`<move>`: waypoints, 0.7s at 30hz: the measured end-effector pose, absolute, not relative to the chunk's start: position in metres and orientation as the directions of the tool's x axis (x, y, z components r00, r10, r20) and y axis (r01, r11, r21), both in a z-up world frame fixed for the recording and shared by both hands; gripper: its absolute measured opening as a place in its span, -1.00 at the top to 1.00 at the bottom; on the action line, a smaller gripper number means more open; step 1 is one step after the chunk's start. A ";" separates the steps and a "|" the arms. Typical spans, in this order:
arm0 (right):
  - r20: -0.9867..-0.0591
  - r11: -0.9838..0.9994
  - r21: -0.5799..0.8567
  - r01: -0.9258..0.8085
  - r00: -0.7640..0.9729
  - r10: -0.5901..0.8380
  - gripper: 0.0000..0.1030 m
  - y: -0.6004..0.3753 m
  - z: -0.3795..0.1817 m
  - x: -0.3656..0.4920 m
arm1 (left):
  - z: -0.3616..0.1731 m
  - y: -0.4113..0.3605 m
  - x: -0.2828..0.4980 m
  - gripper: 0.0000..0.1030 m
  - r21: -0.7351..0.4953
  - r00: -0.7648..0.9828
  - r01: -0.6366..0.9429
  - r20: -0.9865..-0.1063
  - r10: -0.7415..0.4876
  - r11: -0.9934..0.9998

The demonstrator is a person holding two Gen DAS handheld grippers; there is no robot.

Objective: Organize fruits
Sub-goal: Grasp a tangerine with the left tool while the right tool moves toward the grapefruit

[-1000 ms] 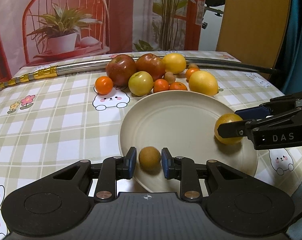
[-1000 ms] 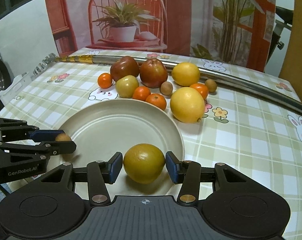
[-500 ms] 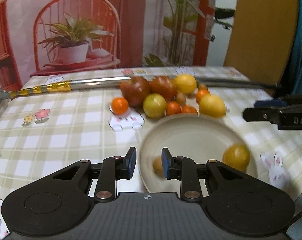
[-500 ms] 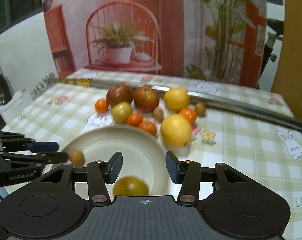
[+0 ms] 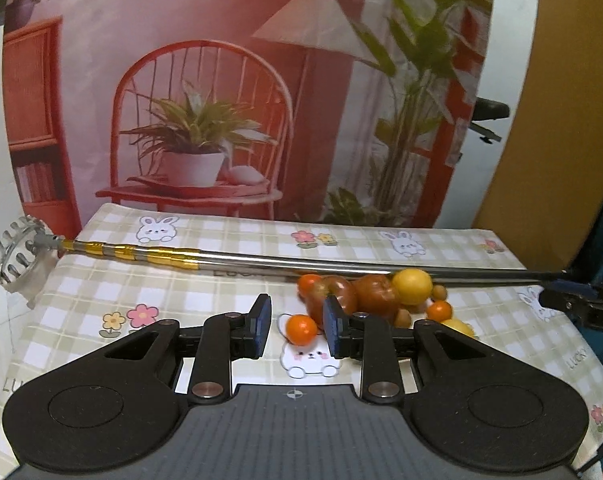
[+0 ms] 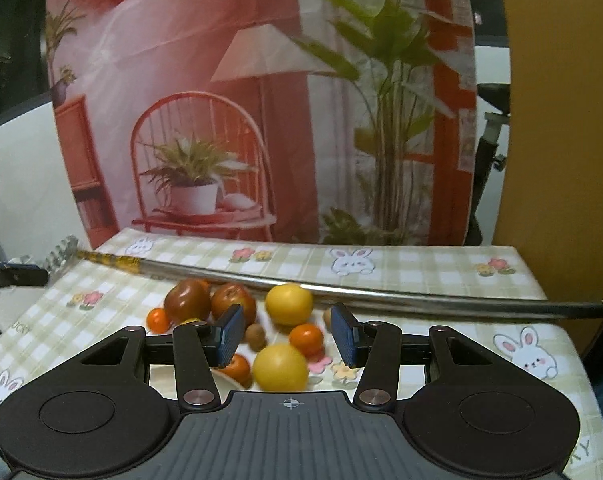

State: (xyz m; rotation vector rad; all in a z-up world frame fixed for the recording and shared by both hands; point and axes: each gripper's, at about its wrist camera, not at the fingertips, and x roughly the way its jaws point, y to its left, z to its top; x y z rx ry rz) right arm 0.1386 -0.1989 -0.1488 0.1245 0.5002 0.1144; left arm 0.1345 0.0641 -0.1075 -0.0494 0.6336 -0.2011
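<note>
- Ahead of and below my left fingers (image 5: pixel 266 326) lies the fruit pile (image 5: pixel 375 296), most of it off to their right – only the small orange (image 5: pixel 301 329) sits in line with the gap, resting on the tabletop (image 5: pixel 101 292) beyond the tips, not between the pads.
- Left fingers: a narrow gap, nothing in it.
- Right fingers (image 6: pixel 341 336): spread wider, also holding nothing.
- Straight ahead of the right fingers, and nearest to them, is the big yellow fruit (image 6: pixel 280 366); a small orange one (image 6: pixel 306 339) and a little brown one (image 6: pixel 256 336) lie just beyond it, the two dark red apples (image 6: pixel 187 302) further off to the left.
- Beyond all the fruit a long metal rod (image 5: pixel 341 266) crosses the tabletop from side to side.
- My guess at the next reach – each hand drops forward and down onto its own fruit: the right is nearer the big yellow one, the left nearer the lone orange.
- Both fruits are round, so no long axis to line up with; for the yellow one the right gap looks too narrow and would need widening.
</note>
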 end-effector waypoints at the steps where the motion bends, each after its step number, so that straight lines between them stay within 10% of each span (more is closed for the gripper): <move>1: -0.472 0.986 0.147 -0.073 0.871 0.135 0.13 -0.201 -0.150 0.141 | -0.110 0.064 0.138 0.38 -0.100 0.784 0.170 -0.589 -0.196 0.980; 21: -0.557 0.979 0.198 -0.045 0.817 0.150 0.13 -0.204 -0.195 0.178 | -0.222 0.021 0.236 0.20 0.063 0.658 0.346 -0.728 -0.194 0.936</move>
